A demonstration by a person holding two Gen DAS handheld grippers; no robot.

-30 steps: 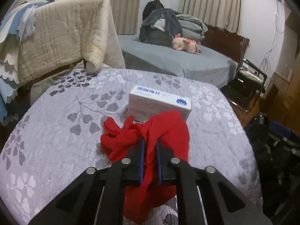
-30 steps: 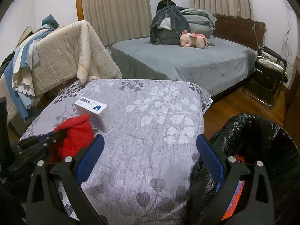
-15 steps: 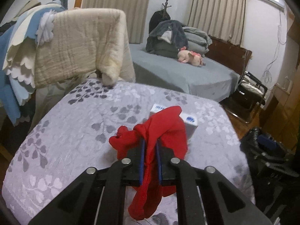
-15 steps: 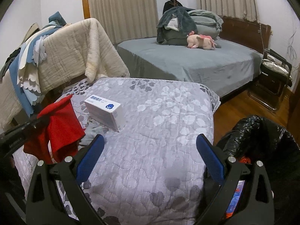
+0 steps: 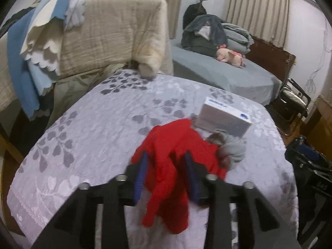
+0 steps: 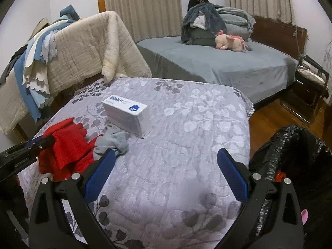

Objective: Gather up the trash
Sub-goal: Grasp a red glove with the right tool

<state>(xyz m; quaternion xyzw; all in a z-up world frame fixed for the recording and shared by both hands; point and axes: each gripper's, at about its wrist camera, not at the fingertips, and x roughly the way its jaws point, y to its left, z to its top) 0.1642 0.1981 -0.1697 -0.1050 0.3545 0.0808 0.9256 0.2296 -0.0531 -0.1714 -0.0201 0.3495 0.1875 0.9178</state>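
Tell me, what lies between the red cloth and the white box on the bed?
A crumpled grey cloth lies between the red cloth and the white box, as both wrist views show.

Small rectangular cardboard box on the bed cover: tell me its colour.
White, with blue print and a round blue logo; clearest in the right wrist view.

Dim indoor light, soft shadows, strong fisheye bending with dark corners, left wrist view motion-blurred, right sharper.
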